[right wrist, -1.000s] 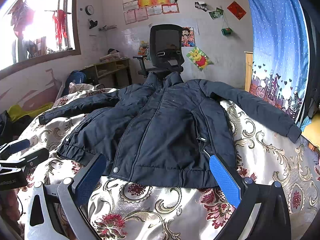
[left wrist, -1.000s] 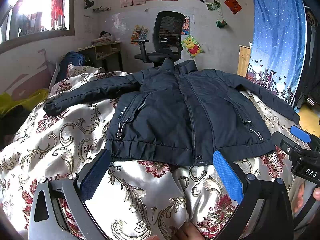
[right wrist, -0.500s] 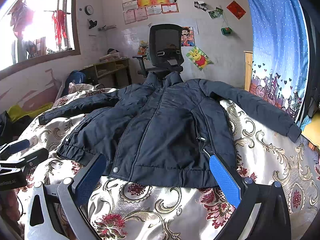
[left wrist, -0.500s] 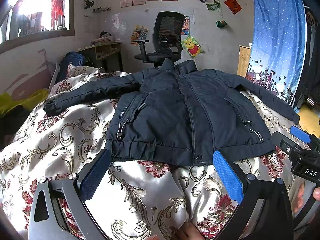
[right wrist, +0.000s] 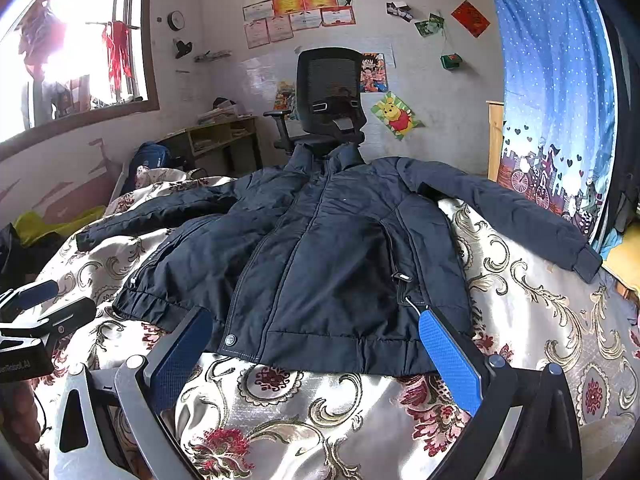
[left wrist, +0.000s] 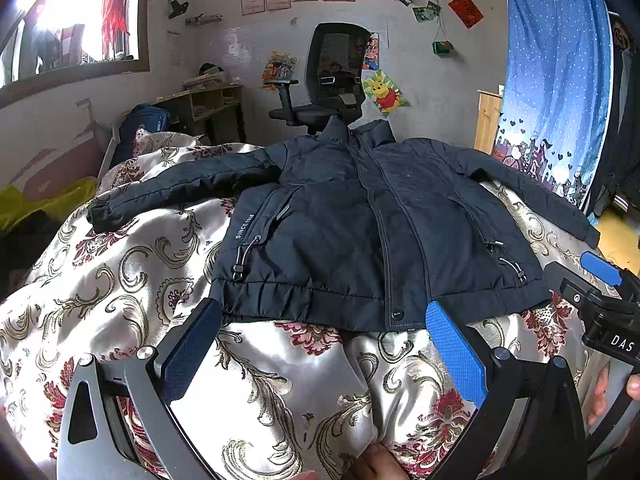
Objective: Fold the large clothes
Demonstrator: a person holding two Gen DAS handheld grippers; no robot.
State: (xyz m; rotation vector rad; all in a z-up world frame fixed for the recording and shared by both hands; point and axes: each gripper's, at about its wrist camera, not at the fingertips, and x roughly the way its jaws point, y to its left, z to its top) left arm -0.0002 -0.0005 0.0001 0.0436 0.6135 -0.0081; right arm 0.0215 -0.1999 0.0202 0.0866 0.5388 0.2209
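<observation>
**Dark padded jacket spread flat, both grippers held short of its hem**

A dark navy quilted zip-front jacket [left wrist: 360, 232] lies face up on a cream satin bedspread with gold scrolls and red flowers [left wrist: 132, 276], collar toward the far wall, both sleeves stretched out sideways. The left gripper [left wrist: 324, 344] hangs just short of the hem, its blue-padded fingers wide apart and holding nothing. The right gripper [right wrist: 316, 344] hangs likewise near the hem's right half, jaws spread and empty (one pad overlaps the pocket cord in the view; whether it touches cannot be told). A black mesh-backed office chair [right wrist: 330, 96] stands behind the collar.
</observation>
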